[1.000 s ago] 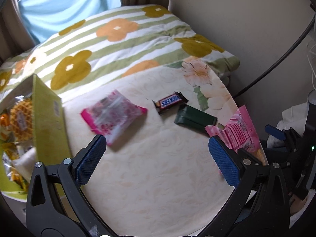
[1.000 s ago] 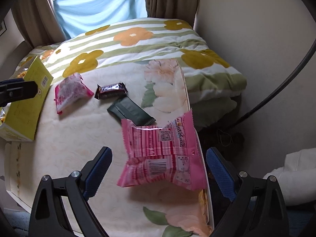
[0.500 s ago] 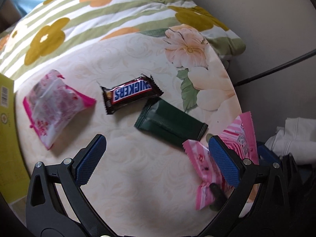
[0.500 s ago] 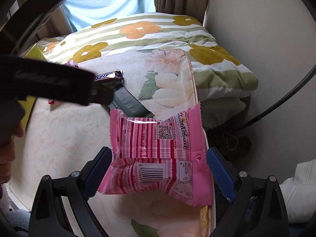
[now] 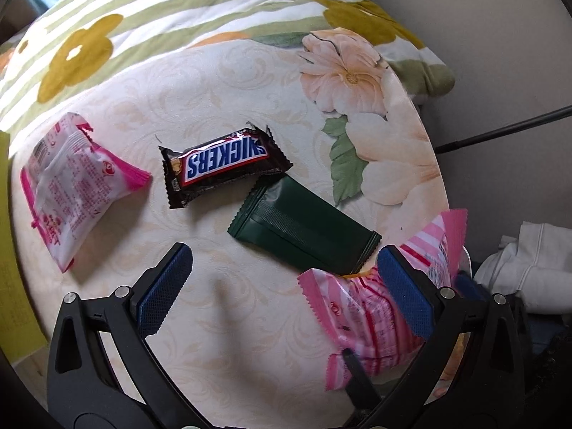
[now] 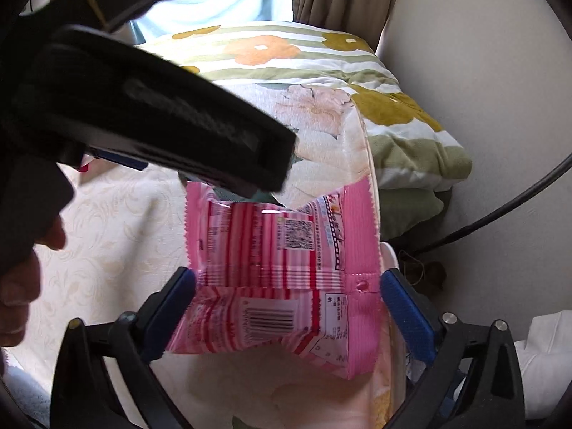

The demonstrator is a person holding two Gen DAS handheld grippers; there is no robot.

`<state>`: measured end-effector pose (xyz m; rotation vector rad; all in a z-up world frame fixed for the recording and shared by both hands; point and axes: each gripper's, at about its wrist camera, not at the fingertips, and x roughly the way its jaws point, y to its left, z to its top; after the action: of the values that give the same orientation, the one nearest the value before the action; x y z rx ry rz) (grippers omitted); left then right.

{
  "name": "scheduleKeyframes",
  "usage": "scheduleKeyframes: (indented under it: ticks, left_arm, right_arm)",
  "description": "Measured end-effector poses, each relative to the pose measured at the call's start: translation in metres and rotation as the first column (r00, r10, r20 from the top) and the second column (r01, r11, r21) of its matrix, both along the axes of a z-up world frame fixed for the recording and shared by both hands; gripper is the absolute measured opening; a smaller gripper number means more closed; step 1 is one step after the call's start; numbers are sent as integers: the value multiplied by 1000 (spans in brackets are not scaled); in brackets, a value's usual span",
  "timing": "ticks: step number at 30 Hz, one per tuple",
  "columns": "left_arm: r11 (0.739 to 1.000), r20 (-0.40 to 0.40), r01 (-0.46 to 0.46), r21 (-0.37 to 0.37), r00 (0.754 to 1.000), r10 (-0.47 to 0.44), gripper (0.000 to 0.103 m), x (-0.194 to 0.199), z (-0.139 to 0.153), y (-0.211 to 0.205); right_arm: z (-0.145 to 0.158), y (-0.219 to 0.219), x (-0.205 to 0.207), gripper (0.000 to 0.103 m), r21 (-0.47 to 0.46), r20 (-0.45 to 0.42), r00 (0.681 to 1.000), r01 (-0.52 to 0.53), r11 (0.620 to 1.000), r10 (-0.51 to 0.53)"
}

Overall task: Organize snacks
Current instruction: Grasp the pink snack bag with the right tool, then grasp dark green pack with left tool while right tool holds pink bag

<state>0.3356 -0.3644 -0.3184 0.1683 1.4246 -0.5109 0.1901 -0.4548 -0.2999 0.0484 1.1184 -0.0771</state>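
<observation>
My left gripper [image 5: 286, 286] is open above the cream floral table [image 5: 228, 336], close to a dark green packet [image 5: 304, 228]. A Snickers bar [image 5: 221, 164] lies just beyond it and a pink-and-white packet [image 5: 75, 189] at the left. A pink striped snack bag [image 5: 379, 307] lies at the table's right edge, partly behind my right-hand finger. In the right wrist view my right gripper [image 6: 286, 307] is open with that pink striped bag [image 6: 286, 279] lying between its pads. The left gripper's black body [image 6: 150, 121] crosses that view and hides the other snacks.
A yellow-green box edge [image 5: 5, 250] shows at the far left. A flower-patterned quilt [image 5: 178, 18] lies behind the table. The table's right edge [image 6: 371, 186] drops off towards a wall, a black cable [image 6: 500, 207] and white cloth [image 5: 536, 268].
My left gripper has moved right and down towards the green packet and Snickers; the box has left its view. My right gripper has closed in around the pink striped bag.
</observation>
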Motion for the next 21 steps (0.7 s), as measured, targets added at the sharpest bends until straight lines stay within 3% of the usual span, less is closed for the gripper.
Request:
scheduleKeyframes:
  ticks: [2, 6, 7, 10, 17, 21]
  left_arm:
    - [1000, -3, -4, -2, 1000, 4, 103, 2, 0, 2]
    - [1000, -14, -4, -6, 1000, 4, 103, 3, 0, 5]
    - [1000, -18, -6, -10, 1000, 6, 103, 2, 0, 5]
    - [1000, -32, -11, -20, 999, 10, 103, 2, -1, 3]
    - [998, -49, -62, -23, 997, 61, 103, 3, -5, -11]
    - [997, -3, -70, 28, 998, 70, 103, 0, -9, -21]
  right_arm:
    - [-12, 1, 2, 102, 49, -34, 999, -12, 999, 14]
    - [-9, 10, -1, 66, 102, -8, 999, -51, 993, 52]
    - [-7, 12, -3, 63, 90, -5, 998, -55, 994, 55]
    - [-4, 10, -5, 58, 96, -5, 999, -45, 994, 46]
    - [11, -9, -21, 57, 85, 11, 1000, -12, 996, 11]
    - [18, -16, -33, 57, 80, 16, 1000, 3, 997, -4]
